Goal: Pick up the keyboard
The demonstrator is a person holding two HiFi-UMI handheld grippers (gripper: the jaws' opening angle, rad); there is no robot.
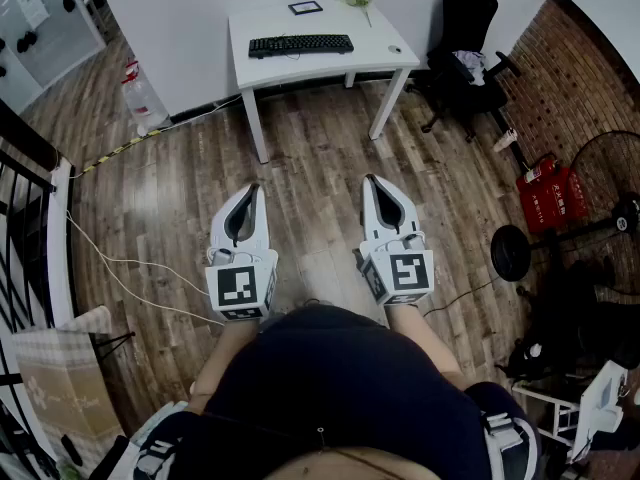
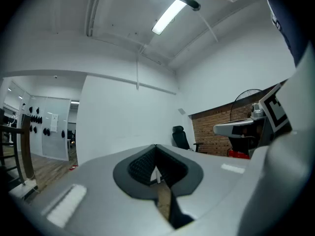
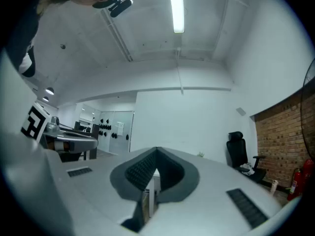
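A black keyboard (image 1: 301,44) lies on a white table (image 1: 390,59) against the far wall in the head view. My left gripper (image 1: 254,188) and right gripper (image 1: 370,180) are held side by side over the wooden floor, well short of the table, both pointing level toward it. Both are shut with nothing between the jaws. In the left gripper view the closed left gripper (image 2: 156,146) fills the lower frame. The right gripper view shows the closed right gripper (image 3: 157,150), with a white table leg (image 3: 156,182) seen through the gap behind the tips. The keyboard is hidden in both gripper views.
On the table also sit a small tablet (image 1: 305,8), a plant (image 1: 359,0) and a mouse (image 1: 394,50). A black office chair (image 1: 468,38) stands right of the table. Red canisters (image 1: 548,194), a fan (image 1: 610,173), a brick wall and cables on the floor (image 1: 120,263) lie around.
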